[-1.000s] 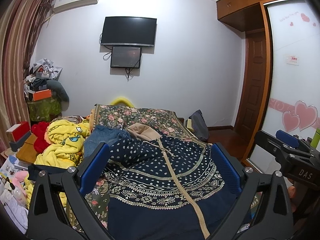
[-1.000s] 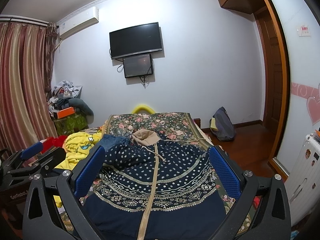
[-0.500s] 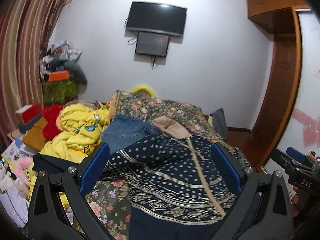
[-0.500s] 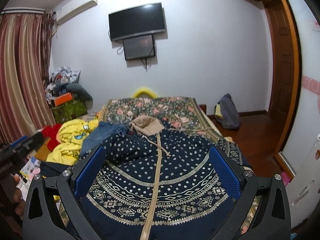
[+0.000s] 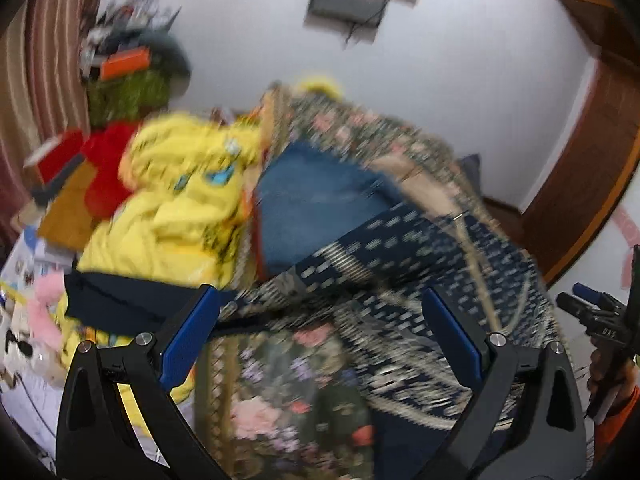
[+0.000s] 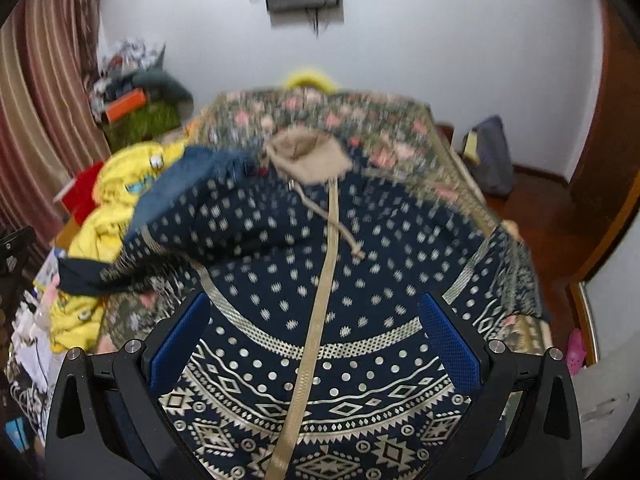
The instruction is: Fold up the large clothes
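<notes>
Left gripper (image 5: pixel 320 344): jaws spread wide, empty, poised above the left edge of the navy patterned garment (image 6: pixel 332 280), near its left sleeve (image 5: pixel 132 300). Right gripper (image 6: pixel 316 344): jaws likewise apart, holding nothing, centred over the garment's lower body beside the beige front band (image 6: pixel 316 320). The garment lies spread face-up on the floral bed cover (image 5: pixel 280 392), beige hood (image 6: pixel 308 156) toward the far wall. A yellow garment (image 5: pixel 180 208) and blue jeans (image 5: pixel 316 196) lie just beside its left shoulder.

Step in hand, as judged: approach for the first grasp. Recommended practice: pinch one fabric layer only at the sleeve or hem edge, keep the neighbouring clothes out of the grip, and lift both sides evenly so the fold line stays straight. The left view is blurred; exact contact cannot be confirmed.
</notes>
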Tool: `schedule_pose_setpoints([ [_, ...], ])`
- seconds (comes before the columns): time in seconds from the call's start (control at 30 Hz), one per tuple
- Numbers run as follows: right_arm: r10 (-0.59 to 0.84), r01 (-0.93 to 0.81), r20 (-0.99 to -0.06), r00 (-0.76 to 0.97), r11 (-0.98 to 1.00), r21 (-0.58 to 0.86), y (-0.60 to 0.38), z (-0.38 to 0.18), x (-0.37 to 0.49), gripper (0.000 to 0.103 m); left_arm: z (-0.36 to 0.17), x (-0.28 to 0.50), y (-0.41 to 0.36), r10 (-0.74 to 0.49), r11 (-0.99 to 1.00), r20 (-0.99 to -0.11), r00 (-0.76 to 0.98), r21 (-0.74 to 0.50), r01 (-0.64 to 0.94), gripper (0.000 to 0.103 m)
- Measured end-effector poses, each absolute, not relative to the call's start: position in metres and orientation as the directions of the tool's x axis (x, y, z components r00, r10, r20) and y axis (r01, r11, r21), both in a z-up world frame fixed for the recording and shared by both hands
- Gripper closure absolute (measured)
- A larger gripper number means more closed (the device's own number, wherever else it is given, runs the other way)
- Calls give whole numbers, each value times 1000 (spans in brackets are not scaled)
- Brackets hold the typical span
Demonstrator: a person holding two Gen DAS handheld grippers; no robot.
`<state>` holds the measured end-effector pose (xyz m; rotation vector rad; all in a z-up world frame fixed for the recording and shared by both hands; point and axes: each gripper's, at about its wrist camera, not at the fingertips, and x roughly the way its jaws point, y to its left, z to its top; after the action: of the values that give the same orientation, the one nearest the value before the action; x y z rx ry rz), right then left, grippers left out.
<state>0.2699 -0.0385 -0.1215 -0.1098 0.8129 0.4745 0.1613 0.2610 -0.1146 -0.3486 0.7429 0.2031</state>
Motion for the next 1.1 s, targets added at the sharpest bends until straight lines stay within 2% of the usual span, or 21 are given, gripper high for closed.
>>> schedule_pose_setpoints([
  [0.13, 321, -460, -785, 531, 887, 52, -29, -146, 292, 0, -167, 161, 308, -12, 856, -770, 638, -338, -392, 1],
  [0.23, 296, -446, -812, 502, 894, 50, -27, -160, 301, 0, -205, 157, 333, -16, 812, -813, 582, -350, -467, 3],
  [0.47, 271, -421, -844, 462, 905, 60, -26, -180, 319, 0, -284, 147, 386, -98, 669, -853, 513, -438, -601, 23],
  [0.73, 242, -426, -860, 450, 904, 32, -18, -194, 327, 0, -312, 162, 410, -43, 642, -868, 494, -403, -652, 39],
  [0.93, 231, -423, -871, 433, 905, 29, -16, -202, 330, 0, -317, 170, 416, 43, 642, -887, 459, -328, -694, 65],
  [1.0, 230, -424, -875, 426, 905, 32, -17, -203, 330, 0, -316, 170, 418, 69, 647, -885, 460, -311, -696, 80],
  [1.1, 227, -419, -878, 422, 907, 33, -17, -204, 332, 0, -306, 166, 416, 105, 662, -876, 471, -291, -691, 96],
])
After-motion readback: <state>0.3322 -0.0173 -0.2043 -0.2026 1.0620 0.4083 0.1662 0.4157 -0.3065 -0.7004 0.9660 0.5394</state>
